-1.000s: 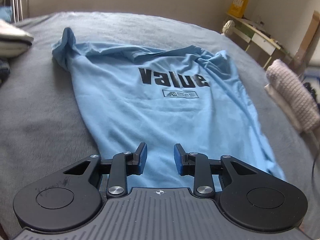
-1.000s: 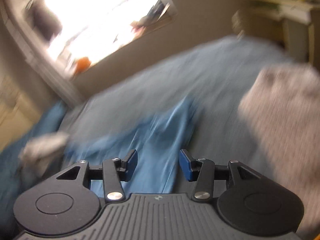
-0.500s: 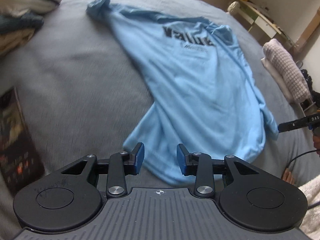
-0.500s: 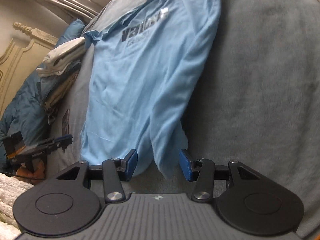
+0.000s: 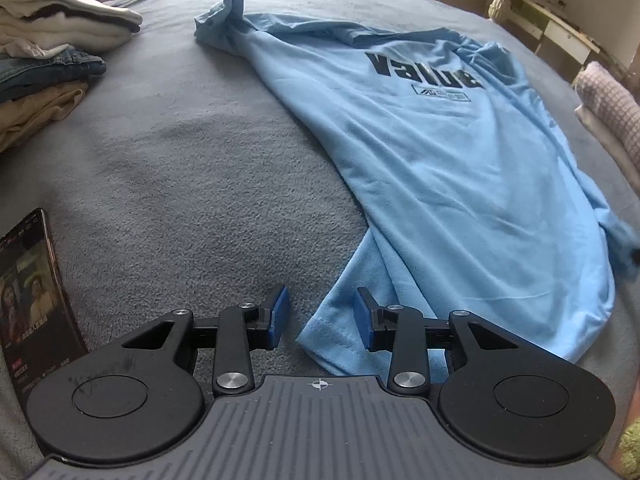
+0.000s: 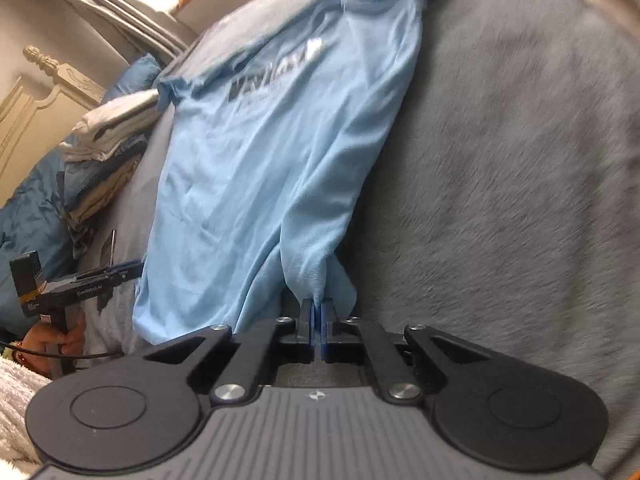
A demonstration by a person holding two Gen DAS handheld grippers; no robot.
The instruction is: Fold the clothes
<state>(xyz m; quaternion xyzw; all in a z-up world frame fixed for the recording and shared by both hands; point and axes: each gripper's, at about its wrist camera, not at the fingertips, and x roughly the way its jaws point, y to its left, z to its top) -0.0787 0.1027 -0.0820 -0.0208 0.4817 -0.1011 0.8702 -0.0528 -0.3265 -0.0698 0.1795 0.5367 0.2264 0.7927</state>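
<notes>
A light-blue T-shirt (image 5: 460, 168) lies spread, unfolded and rumpled, on the grey bed (image 5: 180, 184) — the folds are all left to make. Its long axis runs from the near hem to the far collar. The right tool (image 6: 319, 322) pinches one hem corner; the left tool (image 5: 320, 316) gapes beside the other.

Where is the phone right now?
In the left wrist view, the phone lies on the grey blanket at the far left, beside the left tongs.

Black grippers (image 5: 320, 316) — blue pads (image 5: 279, 312); silver screws (image 5: 231, 381)
</notes>
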